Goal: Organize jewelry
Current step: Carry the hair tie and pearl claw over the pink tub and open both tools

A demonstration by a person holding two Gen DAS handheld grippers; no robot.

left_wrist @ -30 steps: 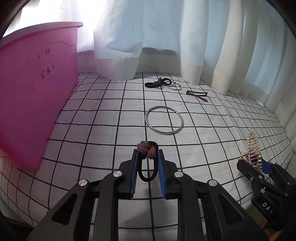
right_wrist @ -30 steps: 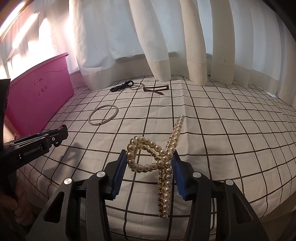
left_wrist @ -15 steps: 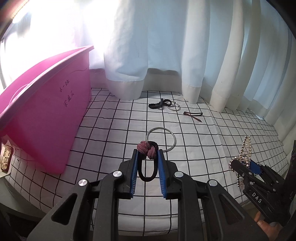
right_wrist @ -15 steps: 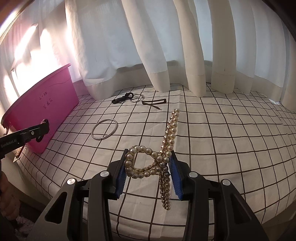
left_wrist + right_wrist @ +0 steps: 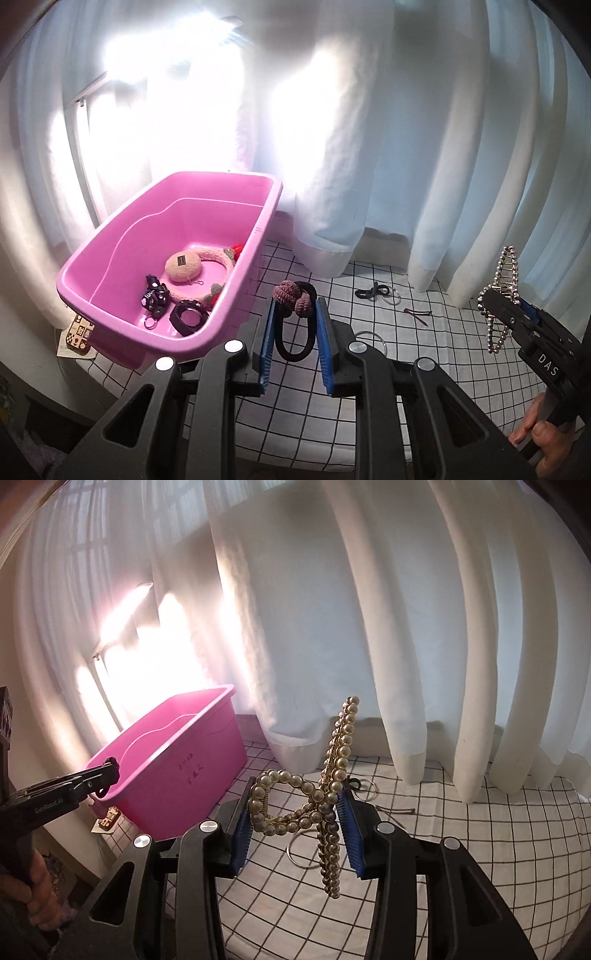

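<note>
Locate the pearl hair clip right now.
Clamped in the right gripper, the pearl hair clip is held in the air above the checked cloth, right of the pink tub; the left wrist view shows it at far right.

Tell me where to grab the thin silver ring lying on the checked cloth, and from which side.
Take the silver ring by its wire rim, coming from above with one finger inside the loop and one outside. It lies flat on the checked cloth, so probably nothing offers from the side.
</note>
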